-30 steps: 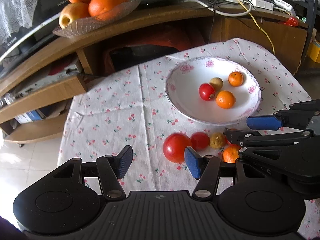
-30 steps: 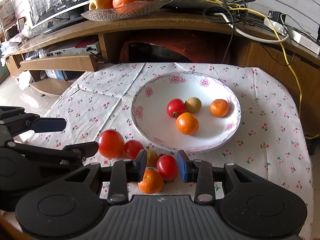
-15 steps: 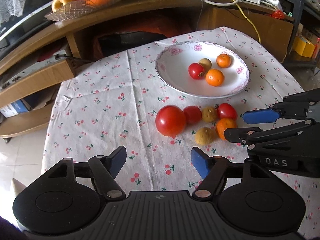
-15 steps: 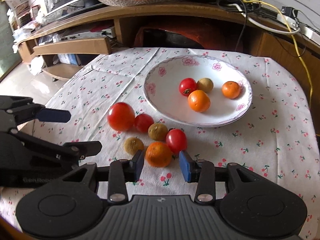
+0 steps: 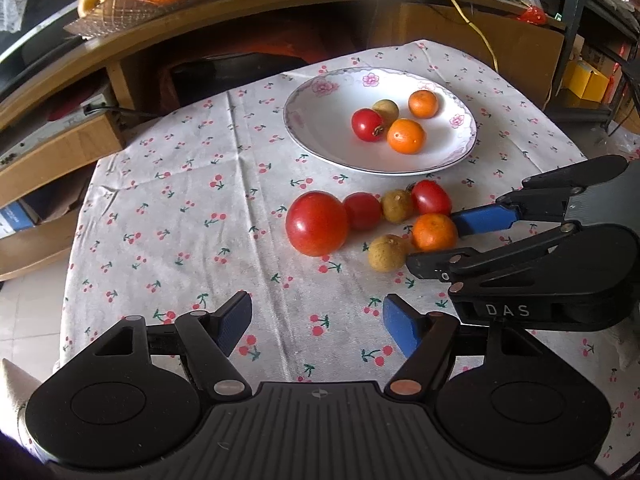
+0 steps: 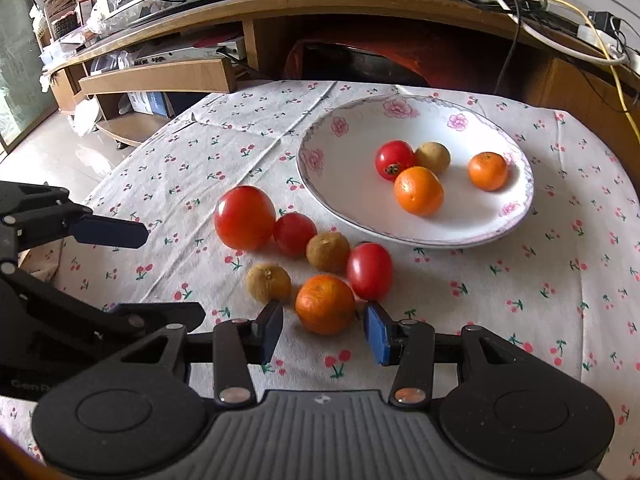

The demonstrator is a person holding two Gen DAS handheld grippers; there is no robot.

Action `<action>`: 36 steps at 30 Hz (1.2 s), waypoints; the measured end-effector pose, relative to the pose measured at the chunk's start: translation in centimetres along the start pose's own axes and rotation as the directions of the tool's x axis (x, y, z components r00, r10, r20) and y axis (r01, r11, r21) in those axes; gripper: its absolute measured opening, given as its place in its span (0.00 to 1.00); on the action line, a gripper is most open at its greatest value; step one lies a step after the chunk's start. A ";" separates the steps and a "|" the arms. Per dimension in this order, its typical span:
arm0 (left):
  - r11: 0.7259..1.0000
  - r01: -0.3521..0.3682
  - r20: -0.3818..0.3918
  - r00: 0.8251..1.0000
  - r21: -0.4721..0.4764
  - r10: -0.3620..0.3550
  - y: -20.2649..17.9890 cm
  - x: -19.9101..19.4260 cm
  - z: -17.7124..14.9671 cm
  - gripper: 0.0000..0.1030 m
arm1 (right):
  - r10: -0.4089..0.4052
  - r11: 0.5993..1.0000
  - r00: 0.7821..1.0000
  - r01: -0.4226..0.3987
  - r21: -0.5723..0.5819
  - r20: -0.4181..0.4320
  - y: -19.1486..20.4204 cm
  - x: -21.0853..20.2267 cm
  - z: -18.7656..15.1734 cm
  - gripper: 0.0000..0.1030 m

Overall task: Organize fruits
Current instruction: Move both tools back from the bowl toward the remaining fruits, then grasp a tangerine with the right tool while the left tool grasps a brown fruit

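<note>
Tomatoes (image 6: 245, 218): four. Oranges (image 6: 325, 304): three. Brown fruits (image 6: 268, 282): three. Plate (image 6: 516, 208): one.

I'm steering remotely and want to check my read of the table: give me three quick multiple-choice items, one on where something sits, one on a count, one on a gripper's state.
1. Where is the loose orange on the cloth?
A. Just ahead of the right gripper
B. In the glass dish
C. Under the plate

2. How many fruits lie in the white plate?
A. Two
B. Four
C. Six

3. How is the left gripper?
A. Shut on a tomato
B. Shut and empty
C. Open, holding nothing

Answers:
1. A, it sits right in front of the gap between the right gripper's fingertips.
2. B, two oranges, one tomato, one brownish fruit.
3. C, its jaws stand wide over bare cloth.
</note>
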State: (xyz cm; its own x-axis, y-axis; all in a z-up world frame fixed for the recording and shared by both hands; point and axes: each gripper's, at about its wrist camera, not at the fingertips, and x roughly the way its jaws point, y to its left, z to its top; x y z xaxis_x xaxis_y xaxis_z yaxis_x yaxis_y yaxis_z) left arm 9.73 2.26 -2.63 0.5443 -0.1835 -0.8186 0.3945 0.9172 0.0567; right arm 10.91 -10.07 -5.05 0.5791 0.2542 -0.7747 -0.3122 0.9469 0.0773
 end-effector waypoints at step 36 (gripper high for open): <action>0.997 0.075 0.010 0.997 0.008 -0.075 -4.6 3.2 2.1 0.33 | -0.031 0.992 0.999 0.033 0.118 -0.024 -5.0 -3.9 -2.1 0.32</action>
State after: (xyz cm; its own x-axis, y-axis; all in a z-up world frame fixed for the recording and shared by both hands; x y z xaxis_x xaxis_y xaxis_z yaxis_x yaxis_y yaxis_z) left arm 11.21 -3.28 -4.34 0.5207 -0.2553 -0.8147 0.4402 0.8979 0.0000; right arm 8.67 -16.22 -3.75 0.5704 0.2202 -0.7913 -0.2016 0.9715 0.1251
